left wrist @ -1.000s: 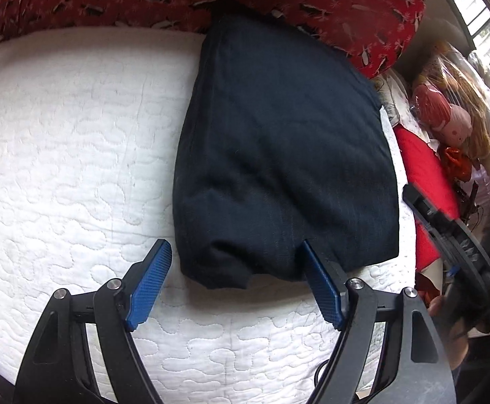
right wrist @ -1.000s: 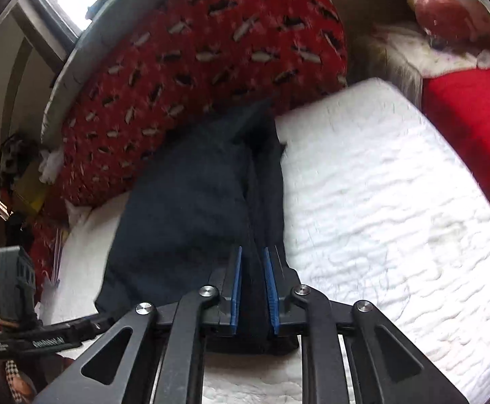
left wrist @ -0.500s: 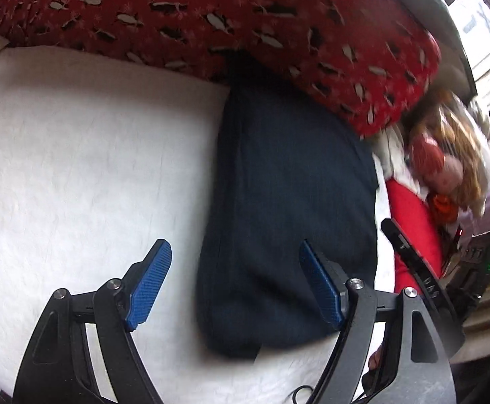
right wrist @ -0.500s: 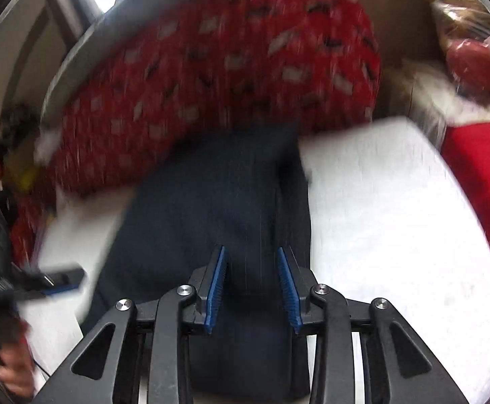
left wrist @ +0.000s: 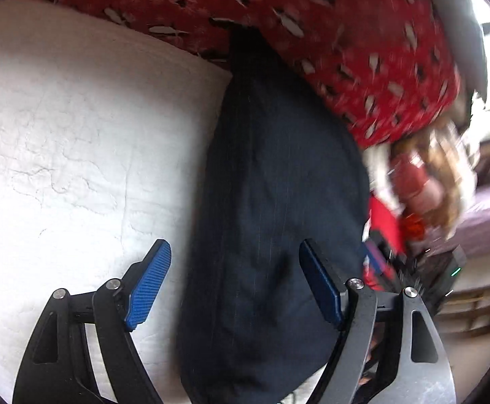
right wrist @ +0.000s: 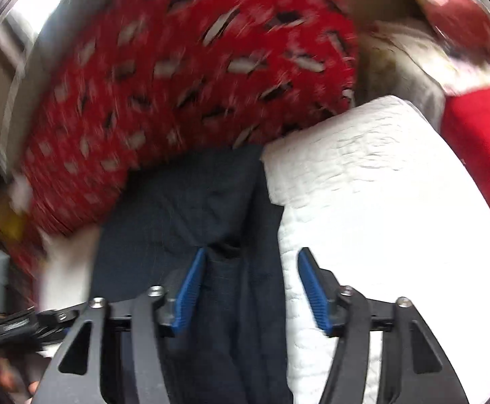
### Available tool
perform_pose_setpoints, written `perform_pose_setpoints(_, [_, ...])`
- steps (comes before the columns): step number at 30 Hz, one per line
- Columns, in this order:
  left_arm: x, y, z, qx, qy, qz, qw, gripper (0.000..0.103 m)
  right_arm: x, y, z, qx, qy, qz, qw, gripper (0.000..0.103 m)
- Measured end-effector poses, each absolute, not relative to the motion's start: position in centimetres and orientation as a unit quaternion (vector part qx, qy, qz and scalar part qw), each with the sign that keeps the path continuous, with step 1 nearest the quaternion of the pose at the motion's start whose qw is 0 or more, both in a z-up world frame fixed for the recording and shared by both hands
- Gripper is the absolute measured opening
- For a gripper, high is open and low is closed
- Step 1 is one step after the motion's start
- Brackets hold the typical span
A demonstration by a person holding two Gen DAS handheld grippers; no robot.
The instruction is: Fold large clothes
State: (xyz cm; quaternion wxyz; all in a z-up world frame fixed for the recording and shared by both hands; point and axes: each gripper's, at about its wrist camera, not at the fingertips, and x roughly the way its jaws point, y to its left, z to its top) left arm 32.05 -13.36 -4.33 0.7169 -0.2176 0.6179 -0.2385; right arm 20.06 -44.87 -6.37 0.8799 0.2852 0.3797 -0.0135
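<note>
We hold both grippers over a white quilt (left wrist: 76, 141) on which the dark garment (left wrist: 278, 219) lies folded into a long narrow bundle. Its far end runs under the edge of a red patterned blanket (left wrist: 346, 33) heaped at the back.

In the left wrist view, our left gripper (left wrist: 235, 286) has its jaws spread wide and holds nothing. The left blue pad (left wrist: 149, 286) sits over bare quilt just beside the garment's edge, and the right pad sits over the dark cloth, so the jaws straddle that long edge near the bundle's close end. We cannot tell whether the pads touch the fabric. At the right edge of this view, part of the other gripper shows, blurred, beside a pile of reddish and tan things we cannot make out.

In the right wrist view, our right gripper (right wrist: 251, 286) is also parted, with nothing pinched. Its left pad (right wrist: 189, 293) is against a puckered fold of the garment (right wrist: 177, 208), and the right pad is over the quilt (right wrist: 396, 202), just past the cloth's edge. This view is smeared by motion, especially the blanket (right wrist: 194, 67).
</note>
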Motion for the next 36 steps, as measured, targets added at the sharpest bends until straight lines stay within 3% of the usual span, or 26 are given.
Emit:
perform_pose_setpoints(5, [32.7, -14.3, -6.7, -0.235, 0.652, -0.244, 0.679, 0.079, 20.7, -45.3, -8.6, 0.342, 0.406, 0.061, 0.845, 0.078])
perform_pose_setpoints(8, [32.0, -16.1, -7.1, -0.219, 0.663, -0.250, 0.671, 0.079, 21.6, -44.0, -10.6, 0.348, 0.423, 0.069, 0.834, 0.088])
perform_pose_setpoints(9, [31.8, -16.4, -6.8, -0.213, 0.660, -0.241, 0.679, 0.078, 21.5, -43.8, -10.5, 0.350, 0.407, 0.072, 0.841, 0.087])
perform_pose_setpoints(10, [31.7, -16.6, -6.4, -0.208, 0.654, -0.233, 0.689, 0.069, 21.7, -43.4, -10.5, 0.353, 0.404, 0.085, 0.840, 0.082])
perform_pose_setpoints(11, [31.7, -16.7, -6.0, -0.200, 0.648, -0.224, 0.700, 0.056, 21.4, -43.1, -10.8, 0.354, 0.408, 0.099, 0.836, 0.063])
perform_pose_setpoints(12, [31.6, -16.7, -5.7, -0.196, 0.646, -0.221, 0.704, 0.051, 21.6, -42.6, -10.8, 0.344, 0.415, 0.103, 0.836, 0.054])
perform_pose_setpoints(14, [31.0, -16.9, -4.8, -0.179, 0.635, -0.216, 0.720, 0.033, 21.9, -41.8, -9.8, 0.311, 0.410, 0.104, 0.851, 0.040])
perform_pose_setpoints(17, [30.2, -17.4, -3.2, -0.153, 0.615, -0.220, 0.741, 0.020, 21.3, -40.5, -8.2, 0.278, 0.397, 0.098, 0.869, 0.028])
perform_pose_setpoints(21, [29.2, -15.9, -1.5, -0.149, 0.605, -0.218, 0.752, 0.018, 20.2, -38.6, -5.7, 0.240, 0.385, 0.084, 0.887, 0.023])
perform_pose_setpoints(30, [25.5, -7.2, 1.9, -0.141, 0.569, -0.175, 0.791, 0.018, 17.8, -31.6, -2.8, 0.241, 0.372, 0.130, 0.887, 0.022])
perform_pose_setpoints(36, [23.6, -1.1, -0.3, -0.165, 0.578, -0.141, 0.786, 0.021, 16.2, -25.3, -4.2, 0.271, 0.373, 0.162, 0.872, 0.022])
